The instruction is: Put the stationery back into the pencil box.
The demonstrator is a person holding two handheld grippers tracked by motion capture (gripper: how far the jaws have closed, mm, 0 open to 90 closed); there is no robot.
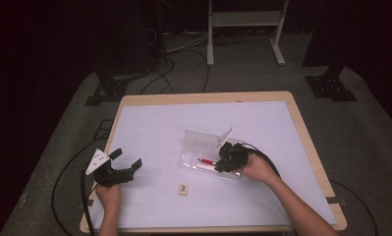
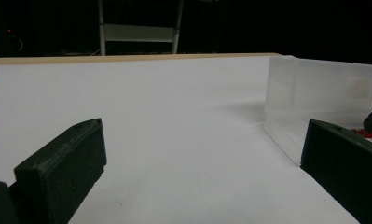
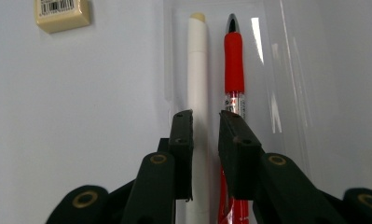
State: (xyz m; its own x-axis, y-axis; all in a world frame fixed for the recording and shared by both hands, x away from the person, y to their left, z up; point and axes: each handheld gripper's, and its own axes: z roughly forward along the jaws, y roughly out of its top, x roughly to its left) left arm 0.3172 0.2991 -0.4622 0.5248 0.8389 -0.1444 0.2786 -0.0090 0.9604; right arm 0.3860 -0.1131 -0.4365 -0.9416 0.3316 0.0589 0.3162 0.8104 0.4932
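White sheet covers wooden table, dark room.

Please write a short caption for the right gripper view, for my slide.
Right gripper over a clear case holding a white pen and a red pen; eraser beside.

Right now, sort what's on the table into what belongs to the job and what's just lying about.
In the job:
- clear plastic case, lid up
- white pen in the case
- red pen beside it
- right gripper, over the pens

Lying about:
- eraser on the table
- left gripper, open and idle
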